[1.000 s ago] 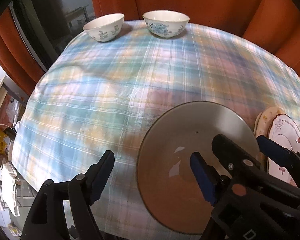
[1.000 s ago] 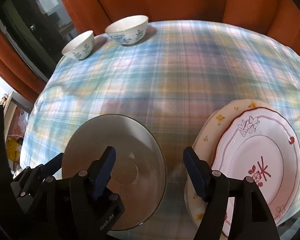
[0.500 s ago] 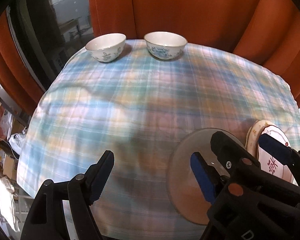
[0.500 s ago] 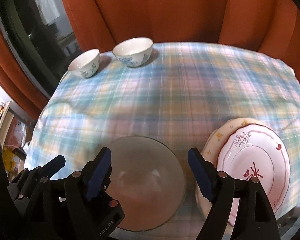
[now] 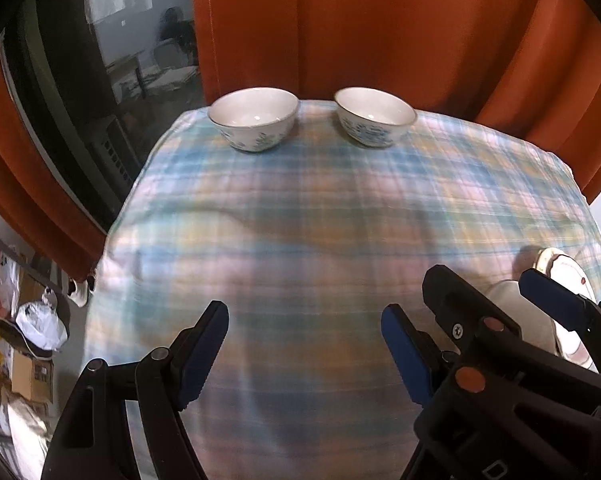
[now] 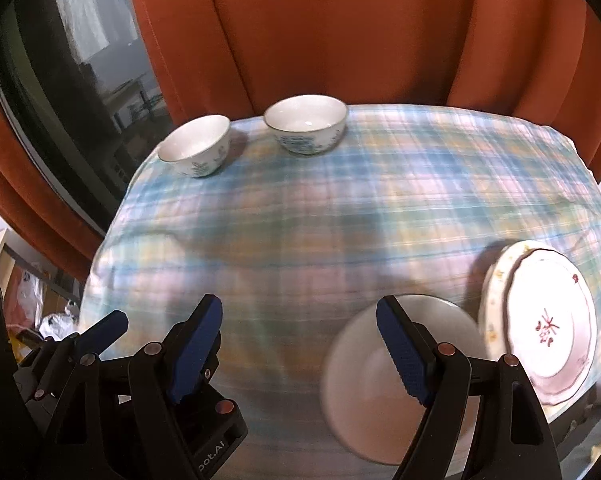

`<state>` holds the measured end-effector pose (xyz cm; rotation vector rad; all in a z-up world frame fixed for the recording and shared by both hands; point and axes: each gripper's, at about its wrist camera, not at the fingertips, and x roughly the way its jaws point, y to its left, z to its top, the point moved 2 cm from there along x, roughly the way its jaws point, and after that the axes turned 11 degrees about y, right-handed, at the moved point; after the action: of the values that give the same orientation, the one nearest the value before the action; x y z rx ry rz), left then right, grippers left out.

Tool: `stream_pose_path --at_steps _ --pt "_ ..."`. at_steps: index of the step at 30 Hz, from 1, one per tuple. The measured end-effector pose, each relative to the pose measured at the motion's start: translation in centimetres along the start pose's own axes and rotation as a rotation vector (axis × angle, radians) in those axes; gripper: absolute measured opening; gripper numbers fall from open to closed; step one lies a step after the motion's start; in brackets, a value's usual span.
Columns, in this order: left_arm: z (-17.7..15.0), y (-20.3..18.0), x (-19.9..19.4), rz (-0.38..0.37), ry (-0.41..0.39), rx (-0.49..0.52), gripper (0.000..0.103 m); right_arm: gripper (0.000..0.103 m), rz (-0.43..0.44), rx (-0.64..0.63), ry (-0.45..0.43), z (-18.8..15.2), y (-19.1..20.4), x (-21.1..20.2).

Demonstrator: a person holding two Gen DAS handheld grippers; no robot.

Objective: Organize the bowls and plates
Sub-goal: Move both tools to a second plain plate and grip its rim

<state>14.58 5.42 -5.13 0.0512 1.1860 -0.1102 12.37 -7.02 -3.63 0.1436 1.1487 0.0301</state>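
On a plaid tablecloth [image 6: 340, 216] before orange curtains [image 6: 340, 32], two bowls [image 6: 306, 123], both grippers' fingers [image 5: 204, 354] spread, empty.

orange-red curtains [image 5: 380, 32] are hung behind the table, which is covered by a pastel plaid cloth [image 5: 320, 220]. a dark window pane [image 5: 112, 60] is seen at left, with dim reflections in it. cardboard boxes [image 5: 24, 368] and white plastic bags [image 5: 40, 324] are piled on the floor lower left.

left wrist: high, tilted down over table [image 5: 300, 220] | right wrist: same | shared: two far bowls [image 6: 304, 124]
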Motion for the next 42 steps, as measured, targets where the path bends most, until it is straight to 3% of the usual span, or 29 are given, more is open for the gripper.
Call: stream_pose_path --at_steps 11,20,31,42 --pt "3.2 4.5 -0.3 -0.016 -0.024 0.052 0.080 0.082 -0.026 0.054 -0.022 2.3 5.9 0.5" --pt "7.3 5.7 1.1 -0.015 -0.031 0.019 0.080 0.082 -0.046 0.053 -0.025 6.1 7.5 1.7" --pt "14.0 7.2 3.1 0.080 -0.060 -0.035 0.081 0.082 0.025 -0.010 -0.030 13.1 8.5 5.2" --pt "19.7 9.1 7.4 0.108 -0.044 -0.084 0.081 0.082 0.053 -0.045 -0.038 20.4 9.6 10.1"
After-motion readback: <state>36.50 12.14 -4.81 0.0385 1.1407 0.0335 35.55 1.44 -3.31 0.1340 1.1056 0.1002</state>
